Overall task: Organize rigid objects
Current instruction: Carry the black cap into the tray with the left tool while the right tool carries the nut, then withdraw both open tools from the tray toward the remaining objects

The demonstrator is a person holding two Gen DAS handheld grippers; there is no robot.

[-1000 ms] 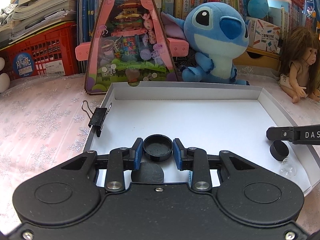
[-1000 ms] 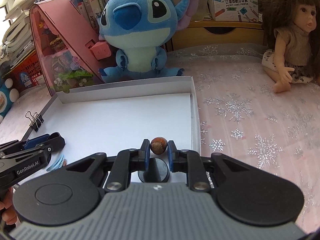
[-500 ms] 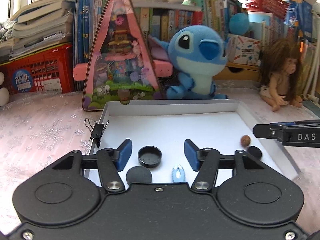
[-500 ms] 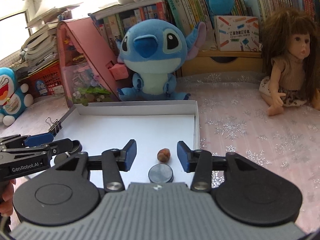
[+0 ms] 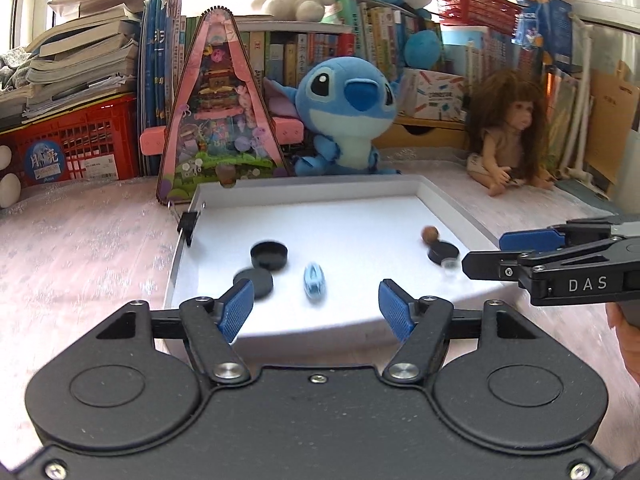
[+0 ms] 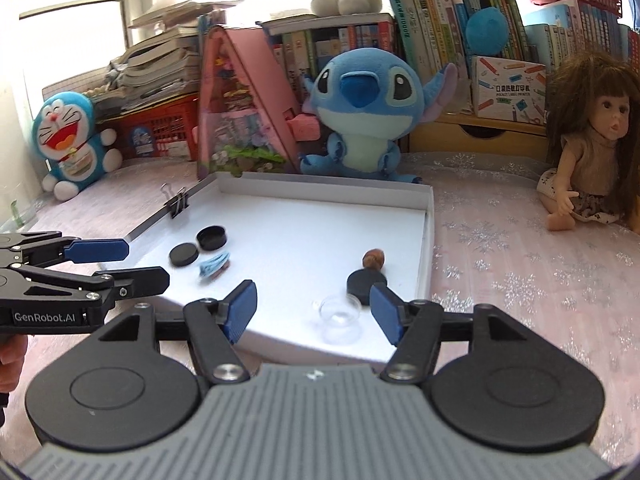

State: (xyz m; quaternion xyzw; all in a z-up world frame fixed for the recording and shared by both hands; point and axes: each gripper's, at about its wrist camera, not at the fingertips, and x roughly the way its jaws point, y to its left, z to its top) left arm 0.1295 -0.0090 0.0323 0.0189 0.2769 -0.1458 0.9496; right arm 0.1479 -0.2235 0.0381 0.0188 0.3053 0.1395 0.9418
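The pale blue ribbed hair clip lies lengthwise away from the camera; left gripper and right gripper, just opening, now stand spread and empty, the black round cap and brown nut released in the white tray.

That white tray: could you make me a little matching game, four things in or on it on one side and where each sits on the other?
Seen from the right wrist view.

Things:
1. binder clip
2. brown nut
3. clear cup
4. light blue hair clip

Places:
A. near edge of the white tray, beside a black disc
B. clipped on the left rim
C. right side, just beyond a black disc
D. left of middle, next to two black round pieces

Pairs: 1-B, 2-C, 3-A, 4-D
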